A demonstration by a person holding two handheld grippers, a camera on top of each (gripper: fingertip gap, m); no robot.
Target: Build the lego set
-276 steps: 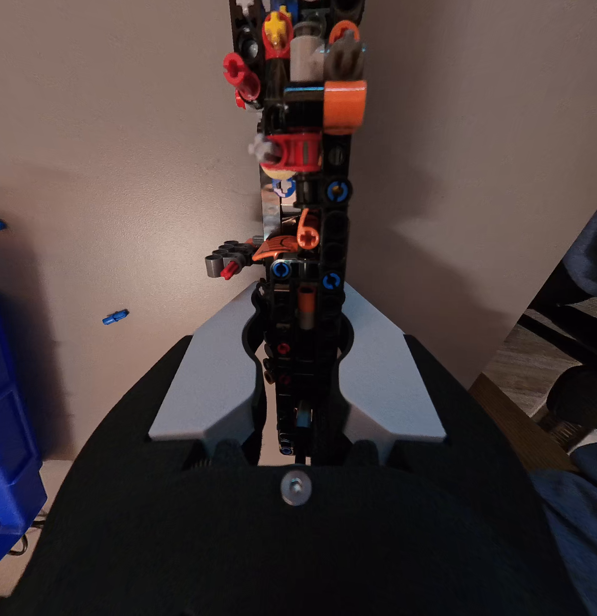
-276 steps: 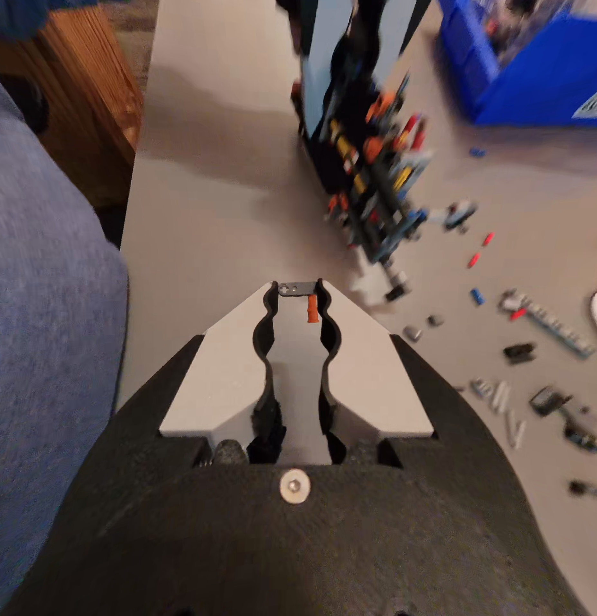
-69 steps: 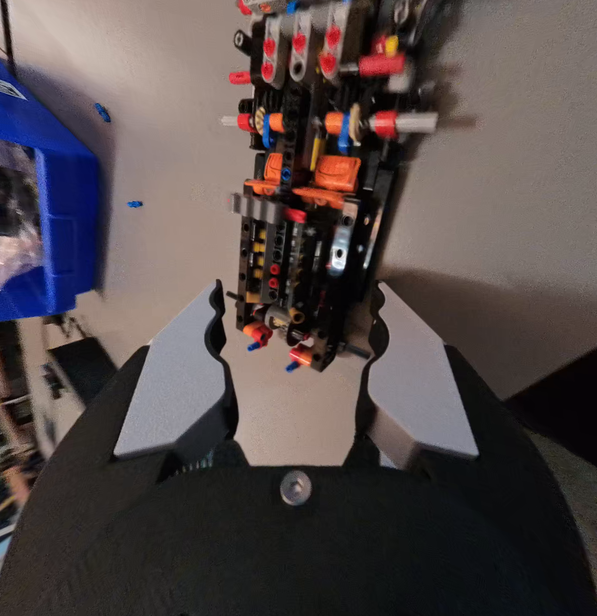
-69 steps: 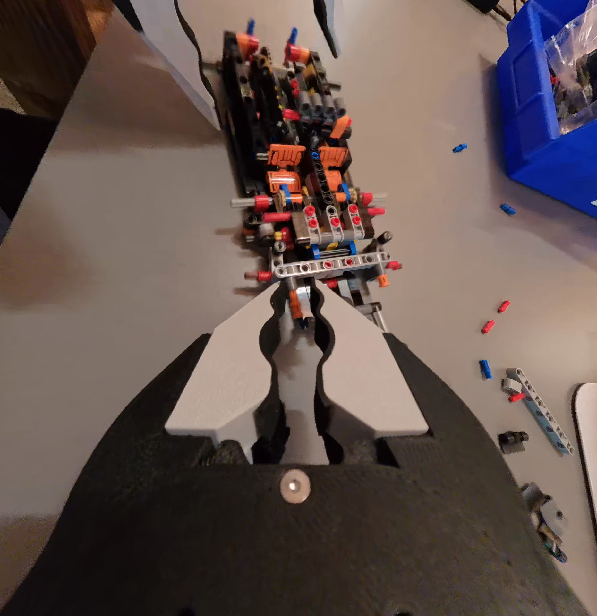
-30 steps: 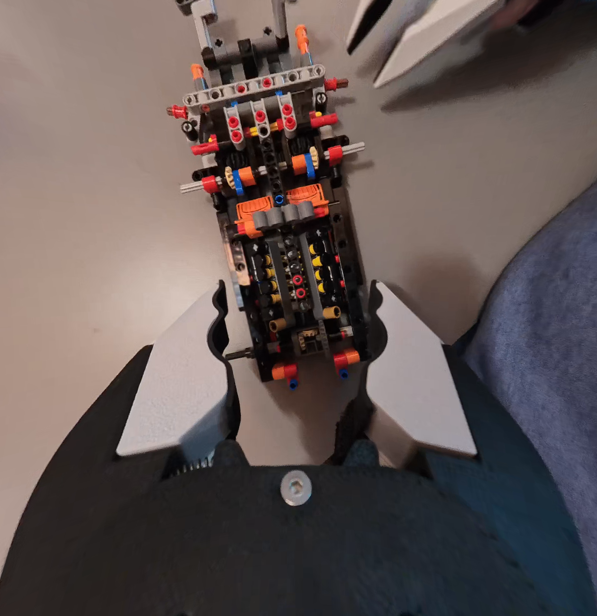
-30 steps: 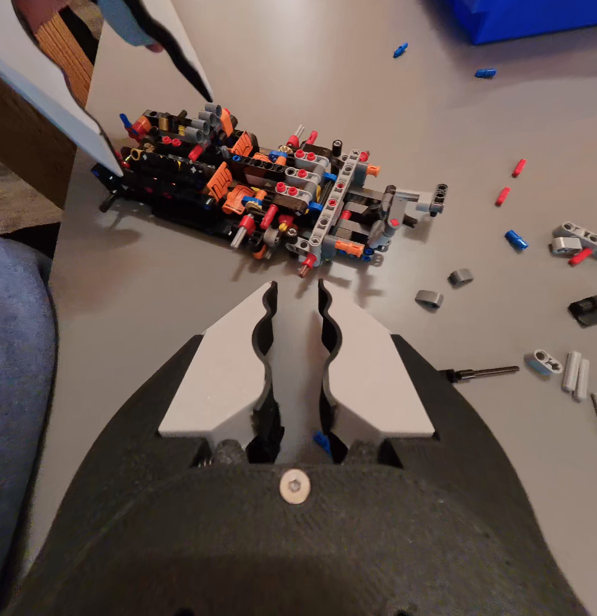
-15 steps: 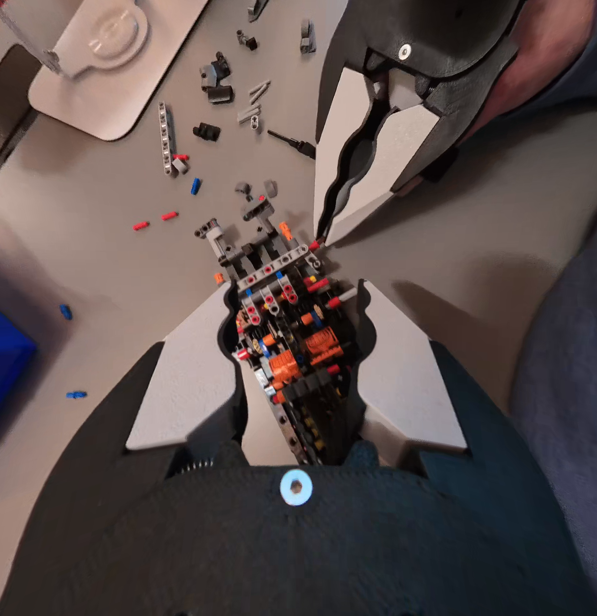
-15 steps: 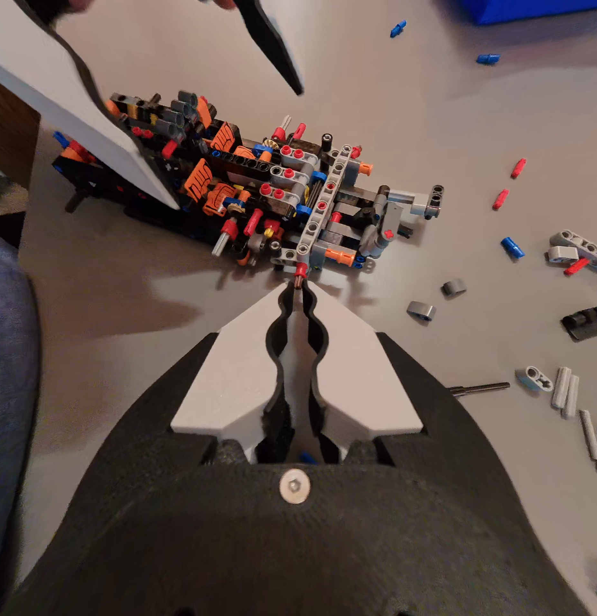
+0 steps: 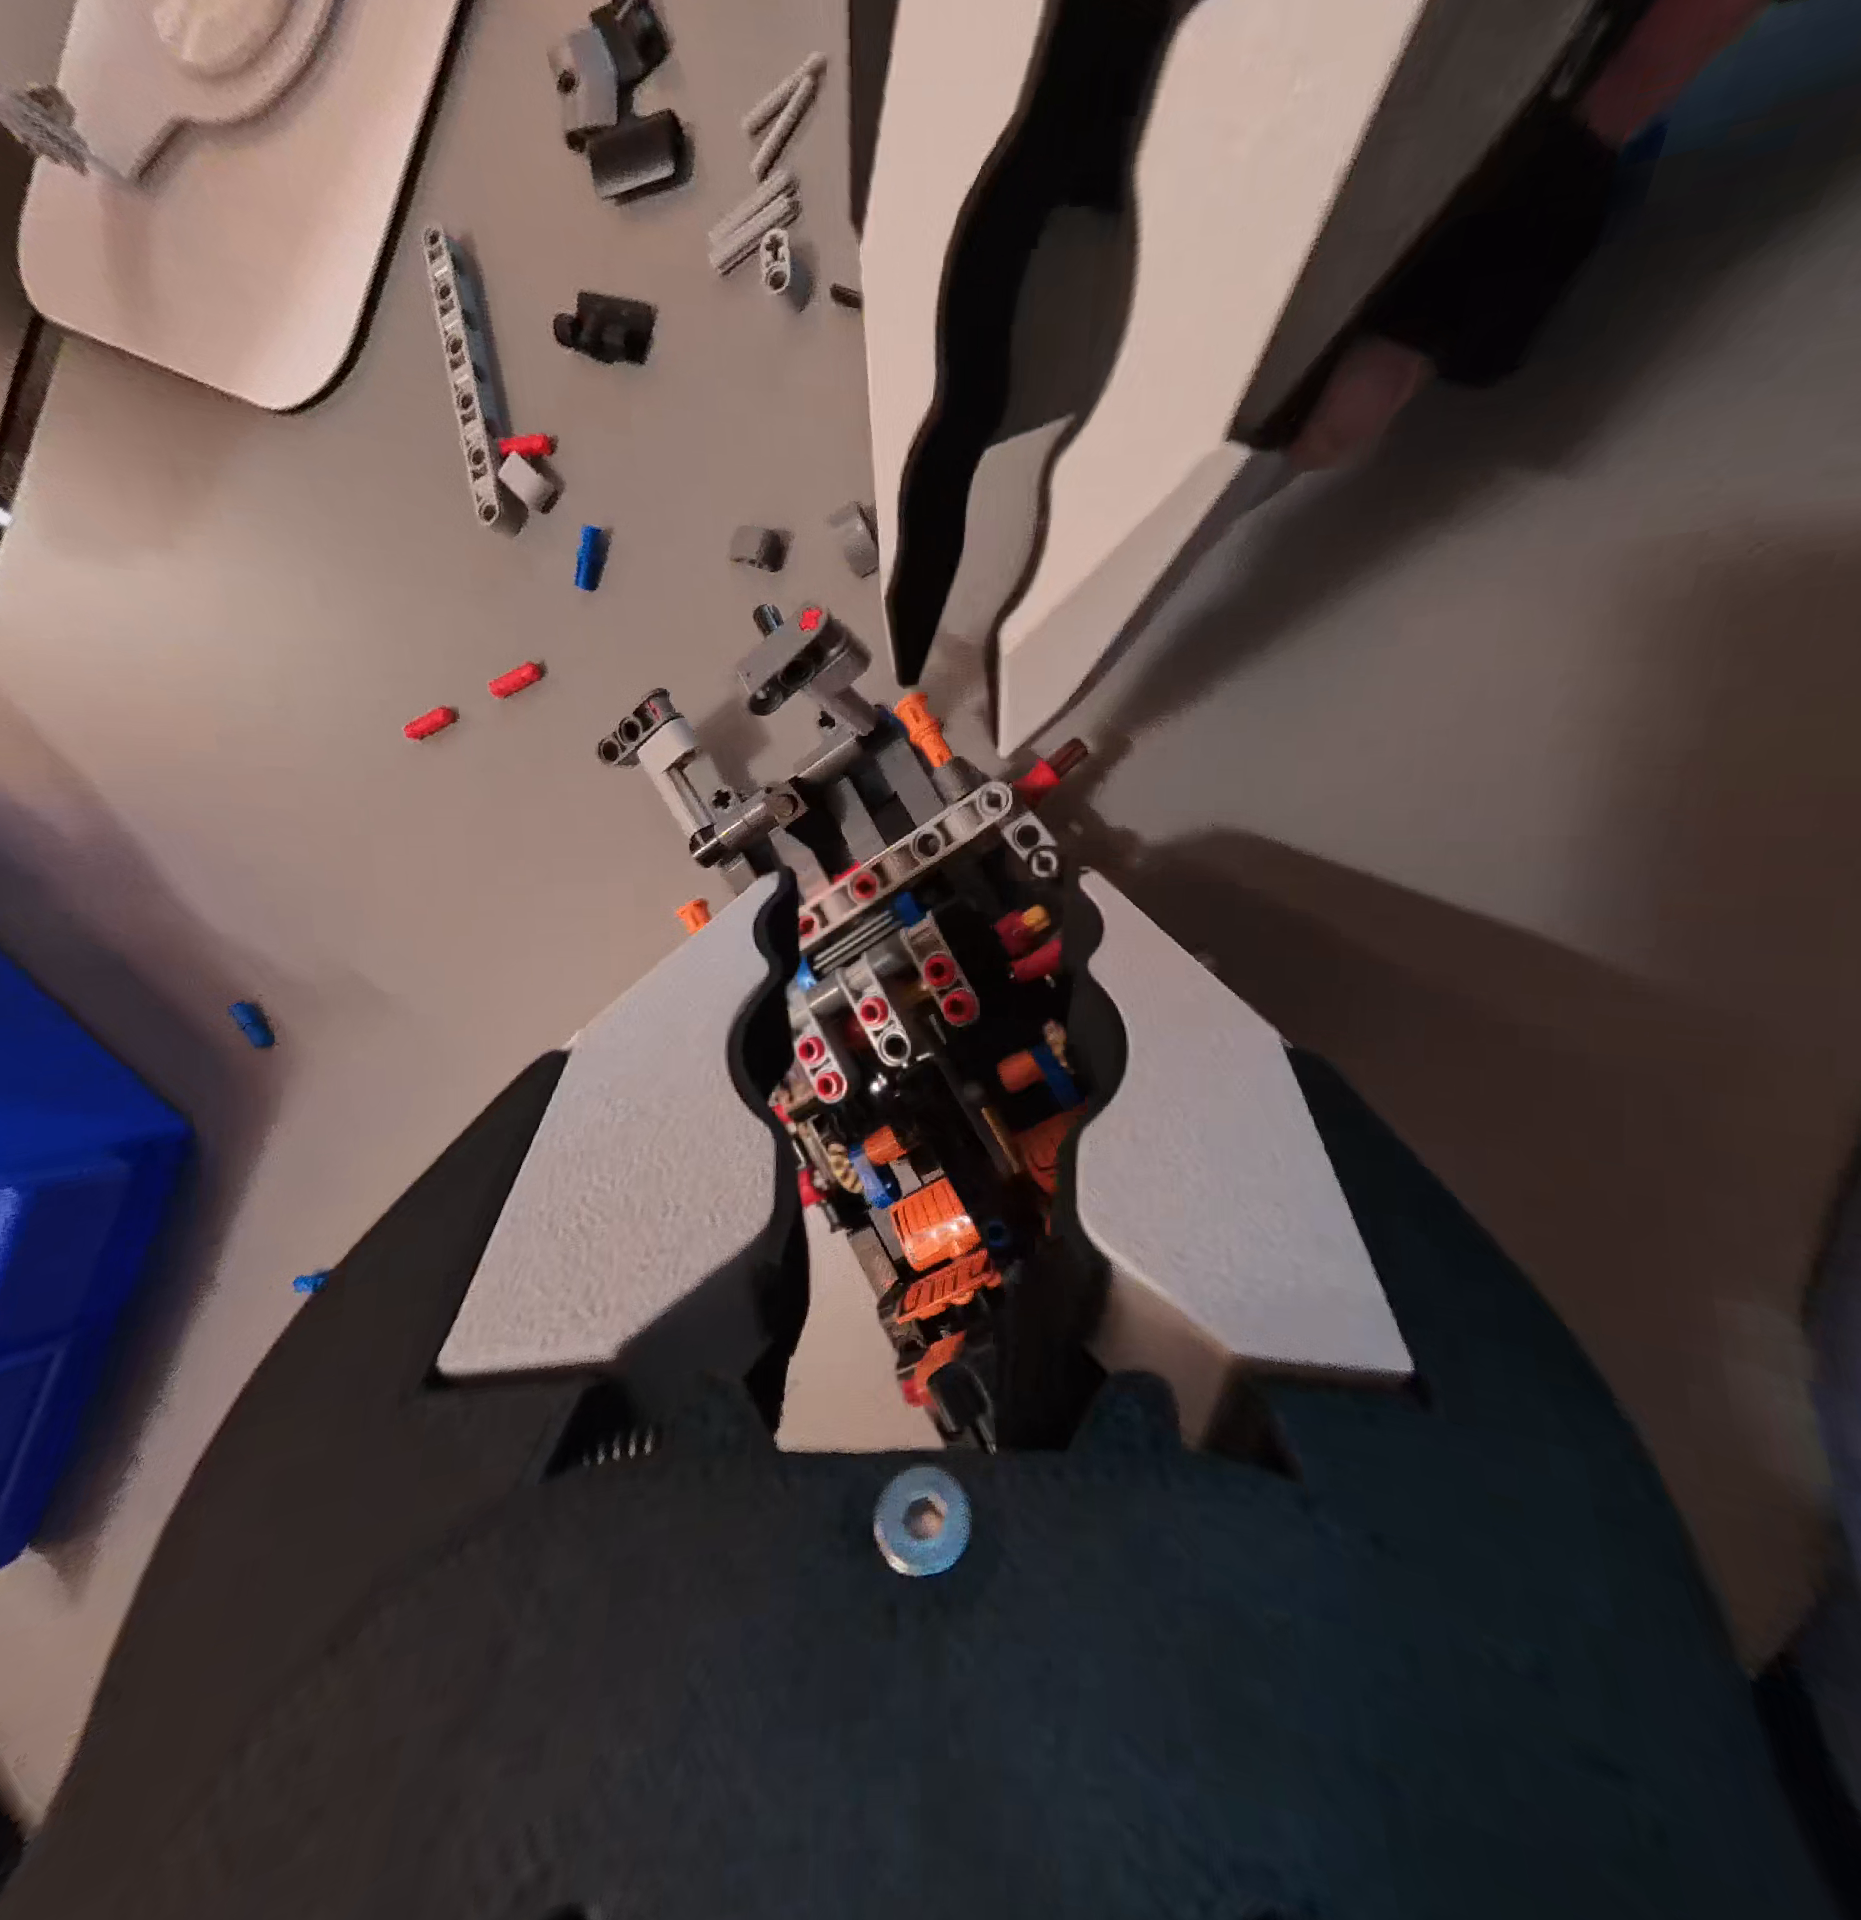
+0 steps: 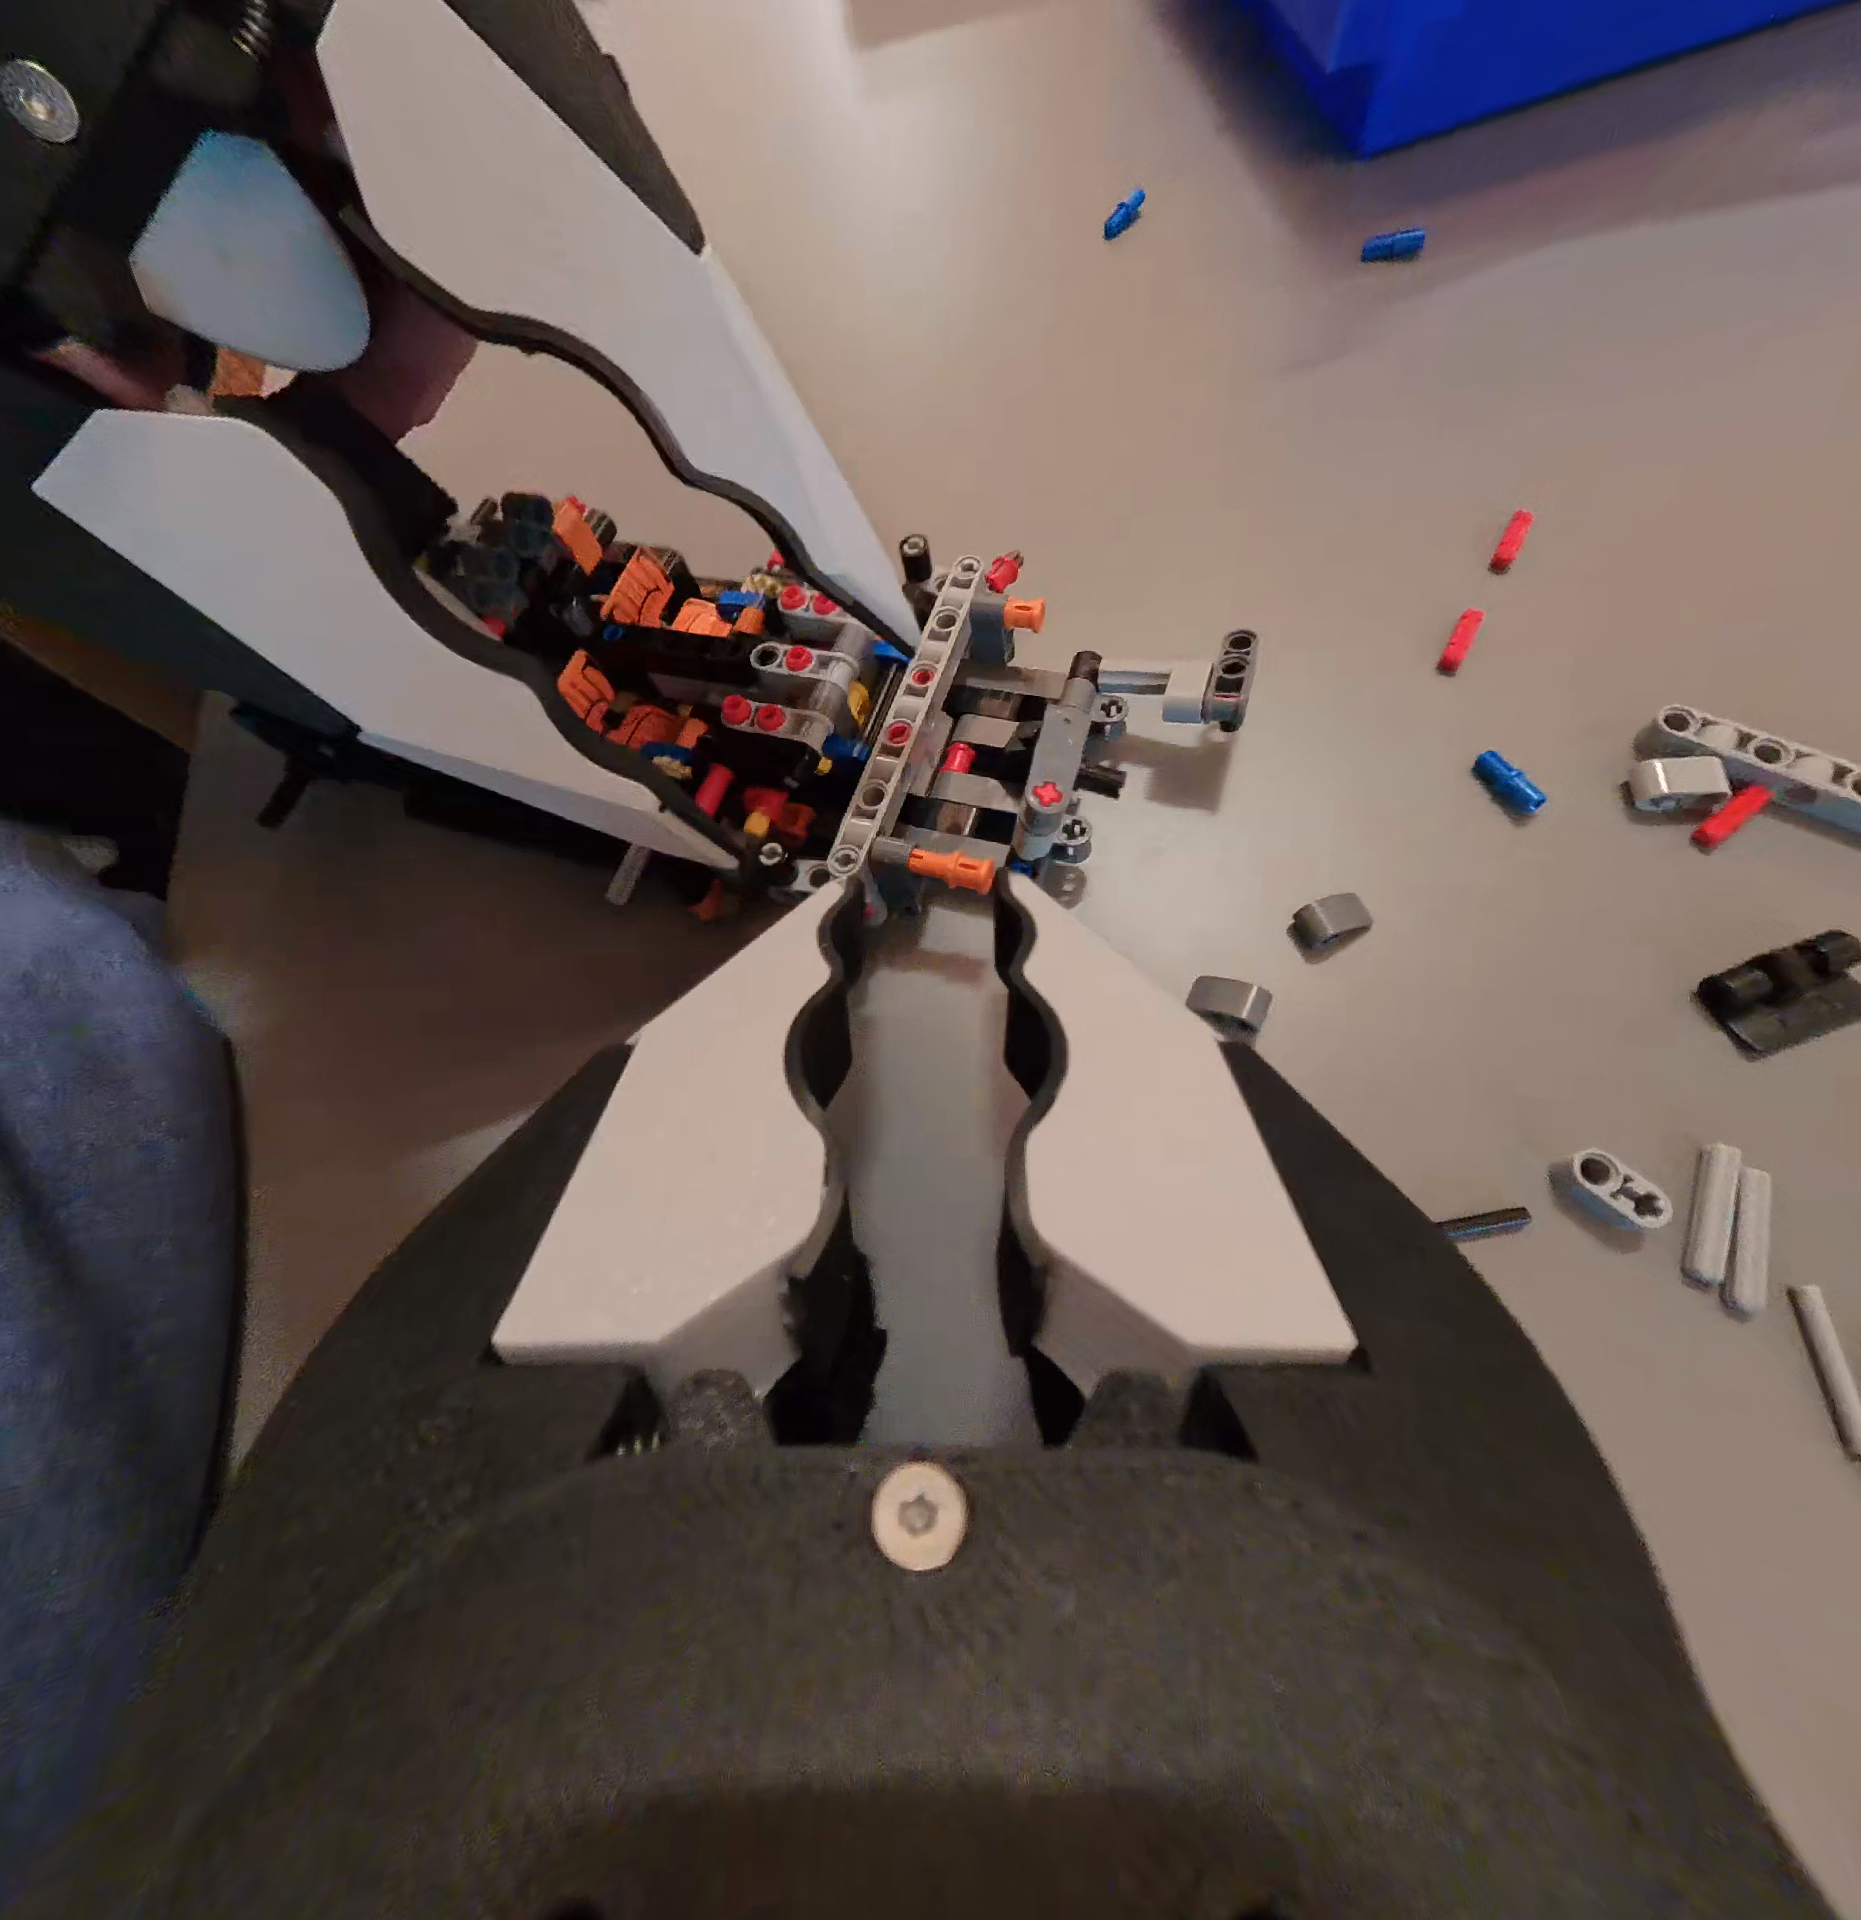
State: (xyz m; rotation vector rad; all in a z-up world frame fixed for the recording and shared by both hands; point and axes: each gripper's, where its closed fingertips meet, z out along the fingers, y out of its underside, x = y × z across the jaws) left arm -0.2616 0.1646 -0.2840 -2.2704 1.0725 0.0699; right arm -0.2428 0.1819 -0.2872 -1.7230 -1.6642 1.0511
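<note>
Desk (image 10: 1373, 436), grey and matte, carried everything in view. A blue bin (image 9: 43, 1226) stood at its edge, well apart from the work. The lego assembly (image 10: 905, 717), a long, dense frame of black, orange, grey and red beams and pins, lay on the desk between the two tools. The left gripper (image 9: 931, 914) straddled the frame's body, its jaws bracketing both flanks and apparently closed onto them, though contact on the near flank was not clear. The right gripper (image 10: 921, 904) sat at the front end just beside the grey cross beam (image 10: 910, 707), its jaws parted with nothing between them; an orange pin (image 10: 947, 864) projected from the frame right at their tips. Loose parts lay scattered to one side: a long grey beam (image 10: 1778, 769), a black hinge block (image 10: 1788, 992), two small grey curved pieces (image 10: 1326, 920), and red (image 10: 1461, 639) and blue pins (image 10: 1508, 779).

Judgement: the assembly should be rigid along its black side beams but fragile at its projecting axles, pins and the grey linkage arm (image 10: 1201, 681) at the front. It looked moderately heavy for its length. The flanks were the sound place to hold; the protruding ends were not.
</note>
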